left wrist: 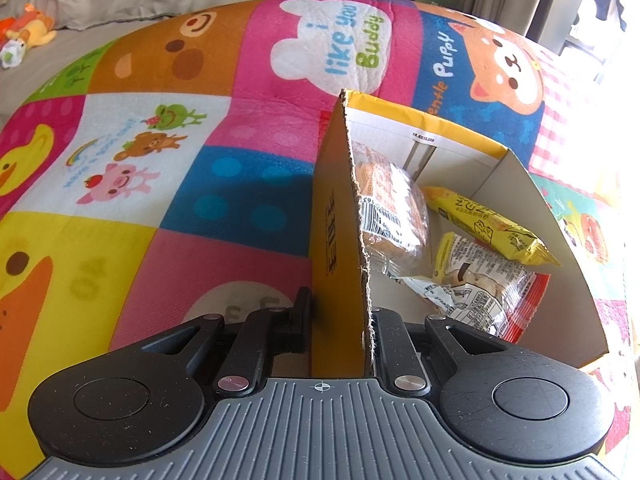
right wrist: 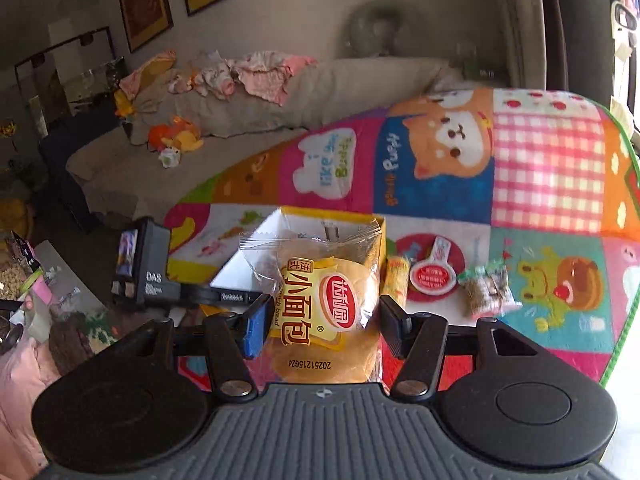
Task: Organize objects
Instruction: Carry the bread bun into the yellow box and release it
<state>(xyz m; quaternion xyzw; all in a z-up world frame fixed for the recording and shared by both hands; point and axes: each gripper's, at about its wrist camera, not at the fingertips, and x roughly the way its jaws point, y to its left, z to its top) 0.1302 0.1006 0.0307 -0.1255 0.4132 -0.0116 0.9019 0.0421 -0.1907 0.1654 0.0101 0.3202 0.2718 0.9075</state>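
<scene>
The right gripper squeezes a bread packet between its two fingers. The packet stands tall, its long side running from 6 to 12 o'clock. The yellow box sits just past it, at 12 o'clock, so I think the bread only has to go straight ahead and down. The left gripper pinches the box wall and keeps the box from sliding. Inside the box lie a yellow snack bag and other packets. Three more snacks wait on the mat at 1 o'clock.
</scene>
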